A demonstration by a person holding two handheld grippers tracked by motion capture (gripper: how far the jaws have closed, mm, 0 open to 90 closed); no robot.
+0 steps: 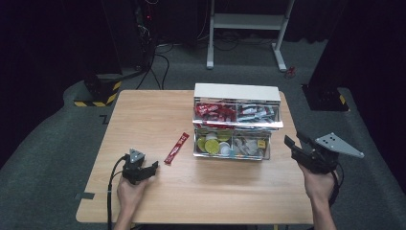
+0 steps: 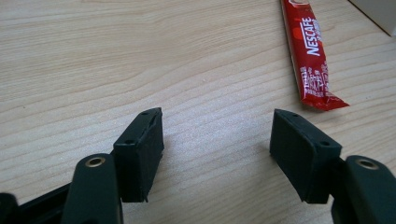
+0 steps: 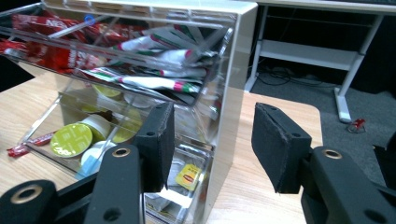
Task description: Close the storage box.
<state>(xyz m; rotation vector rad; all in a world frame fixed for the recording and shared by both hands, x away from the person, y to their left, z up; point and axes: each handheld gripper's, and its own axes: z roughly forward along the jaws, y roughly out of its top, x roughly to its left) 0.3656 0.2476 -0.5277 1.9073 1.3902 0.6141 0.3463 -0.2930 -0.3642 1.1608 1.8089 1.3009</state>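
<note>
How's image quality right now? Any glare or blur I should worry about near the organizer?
High view: table evenly lit, surroundings dark, detail soft. Right gripper view: reflections on the clear organizer muddle its contents; the near tongs look slightly soft. Left gripper view: red Nescafe stick sharp, faint sheen on the wood.

You see a pale matt wood-grain table (image 2: 116, 60), a glossy red foil sachet (image 2: 310, 56), and a clear shiny plastic organiser (image 3: 219, 93).
</note>
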